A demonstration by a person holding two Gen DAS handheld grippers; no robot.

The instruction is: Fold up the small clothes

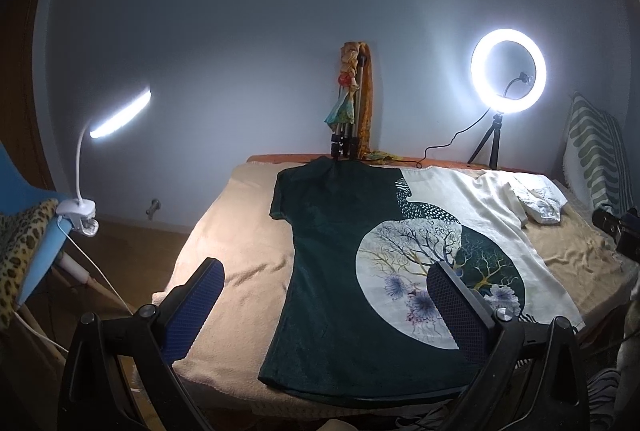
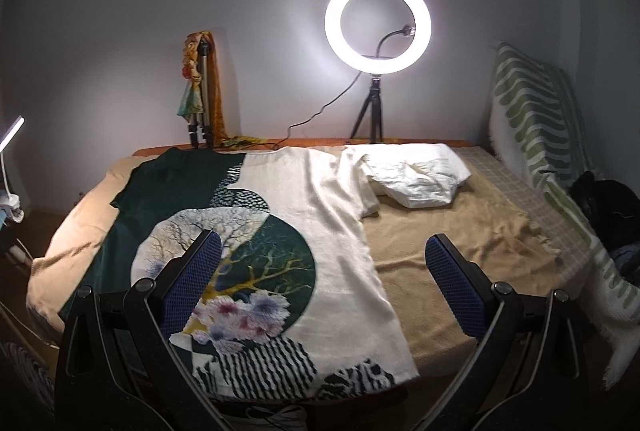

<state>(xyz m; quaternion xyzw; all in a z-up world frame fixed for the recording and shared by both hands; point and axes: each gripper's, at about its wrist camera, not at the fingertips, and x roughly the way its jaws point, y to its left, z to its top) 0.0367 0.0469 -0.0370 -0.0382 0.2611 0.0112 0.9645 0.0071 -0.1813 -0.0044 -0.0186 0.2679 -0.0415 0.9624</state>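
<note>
A T-shirt (image 1: pixel 332 271) (image 2: pixel 336 215), half dark green and half cream with a round tree-and-flower print, lies spread flat on a beige towel (image 1: pixel 240 255) (image 2: pixel 460 255) over the table. A folded white garment (image 1: pixel 540 199) (image 2: pixel 416 179) rests at the back right, beside the shirt's cream sleeve. My left gripper (image 1: pixel 324 295) hovers open above the shirt's green hem area, nothing between its blue pads. My right gripper (image 2: pixel 320 271) is open too, above the shirt's cream right edge near the hem, holding nothing.
A lit ring light on a small tripod (image 1: pixel 508 79) (image 2: pixel 378 27) stands at the back, its cable trailing left. A folded tripod draped with a scarf (image 1: pixel 352 103) (image 2: pixel 200 87) leans on the wall. A clip lamp (image 1: pixel 80 219) sits left; a striped cushion (image 2: pixel 536 119) right.
</note>
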